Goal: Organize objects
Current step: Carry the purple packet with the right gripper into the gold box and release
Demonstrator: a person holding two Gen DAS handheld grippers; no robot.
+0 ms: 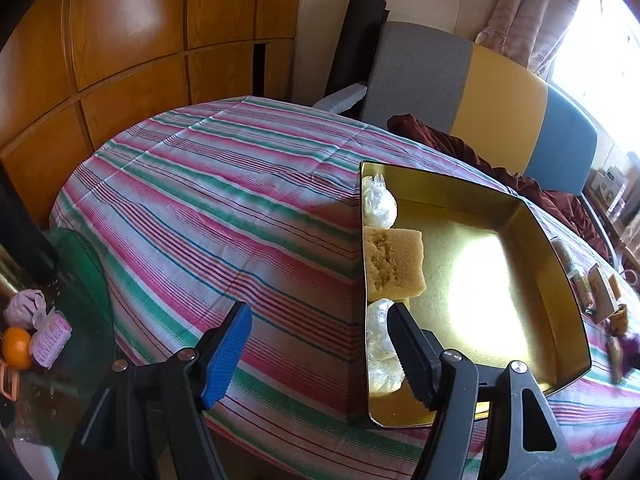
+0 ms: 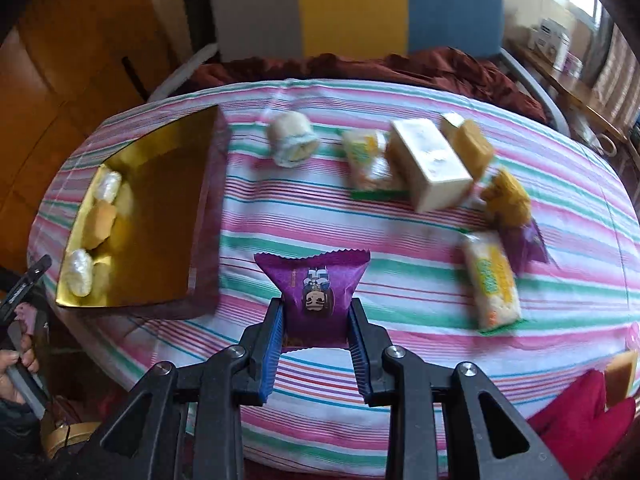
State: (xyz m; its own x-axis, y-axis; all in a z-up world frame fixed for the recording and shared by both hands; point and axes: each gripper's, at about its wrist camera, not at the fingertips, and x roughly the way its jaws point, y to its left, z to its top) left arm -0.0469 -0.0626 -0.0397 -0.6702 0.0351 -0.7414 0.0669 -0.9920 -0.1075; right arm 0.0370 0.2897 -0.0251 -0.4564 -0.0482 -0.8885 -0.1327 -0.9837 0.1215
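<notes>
Left wrist view: the left gripper (image 1: 320,354) hangs released and empty over the near left wall of the gold tray (image 1: 560,272), which holds a sponge cake (image 1: 394,262) between two wrapped snacks. Right wrist view: the right gripper (image 2: 316,334) is clenched on a purple snack packet (image 2: 314,288), just right of the tray, above the striped tablecloth (image 2: 400,360)

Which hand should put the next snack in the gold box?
Probably the right. Its hand-held gripper already pinches a purple snack packet, with the gold box nearby. The left hand-held gripper is open and holds nothing.
</notes>
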